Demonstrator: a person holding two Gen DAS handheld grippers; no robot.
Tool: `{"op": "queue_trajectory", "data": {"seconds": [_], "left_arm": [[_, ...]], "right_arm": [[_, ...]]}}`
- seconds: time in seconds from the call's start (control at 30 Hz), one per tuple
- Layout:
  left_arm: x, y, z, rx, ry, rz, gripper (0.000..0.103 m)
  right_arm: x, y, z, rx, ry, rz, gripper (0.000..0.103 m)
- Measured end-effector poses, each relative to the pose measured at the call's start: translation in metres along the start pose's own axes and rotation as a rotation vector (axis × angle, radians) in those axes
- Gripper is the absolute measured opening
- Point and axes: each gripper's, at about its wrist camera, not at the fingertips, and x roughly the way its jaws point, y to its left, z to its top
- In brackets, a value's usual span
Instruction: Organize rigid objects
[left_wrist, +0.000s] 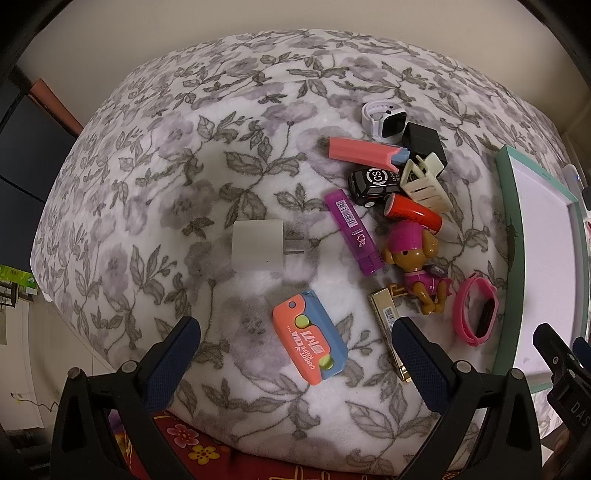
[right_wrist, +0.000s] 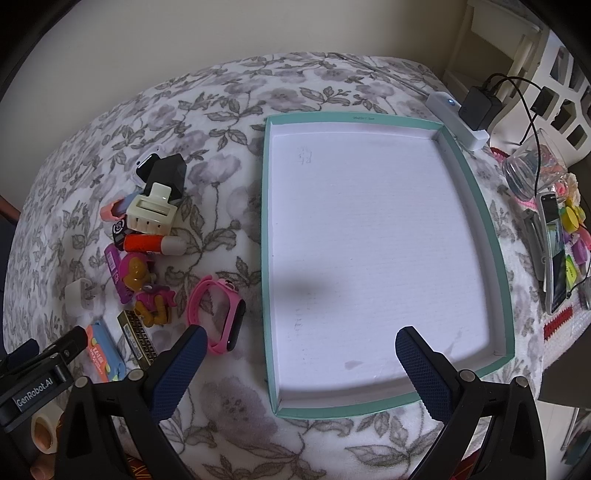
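Small objects lie on a floral blanket: an orange-blue toy knife, white charger, purple lighter, gold lighter, pup figure, pink wristband, red glue stick, cream hair claw, black toy car, pink highlighter, black cube and white watch. My left gripper is open, hovering over the toy knife. My right gripper is open above the near edge of the empty teal tray. The pile also shows in the right wrist view.
Right of the tray are a white power strip with a black adapter, a glass jar, a phone and colourful small items. A tape roll sits at the lower left. The blanket's near edge drops onto a red cloth.
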Motion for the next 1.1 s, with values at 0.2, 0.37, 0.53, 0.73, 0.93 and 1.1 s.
{"op": "queue_trajectory", "data": {"seconds": [0.2, 0.37, 0.53, 0.73, 0.93, 1.1], "left_arm": [[0.002, 0.002, 0.0, -0.004, 0.003, -0.001, 0.103], [0.016, 0.022, 0.006, -0.072, 0.038, -0.008, 0.103], [0.028, 0.041, 0.009, -0.146, 0.061, -0.021, 0.103], [0.045, 0.047, 0.009, -0.166, 0.116, -0.04, 0.102], [0.063, 0.047, 0.008, -0.15, 0.165, -0.035, 0.086], [0.078, 0.044, 0.0, -0.145, 0.215, -0.069, 0.082]], "right_arm": [[-0.001, 0.006, 0.001, -0.022, -0.014, 0.024, 0.103], [0.007, 0.018, 0.004, -0.049, -0.001, 0.073, 0.103], [0.015, 0.031, 0.007, -0.073, -0.003, 0.108, 0.102], [0.025, 0.054, 0.005, -0.156, 0.014, 0.162, 0.086], [0.04, 0.067, -0.004, -0.214, 0.048, 0.141, 0.072], [0.053, 0.071, -0.008, -0.228, 0.083, 0.127, 0.066]]}}
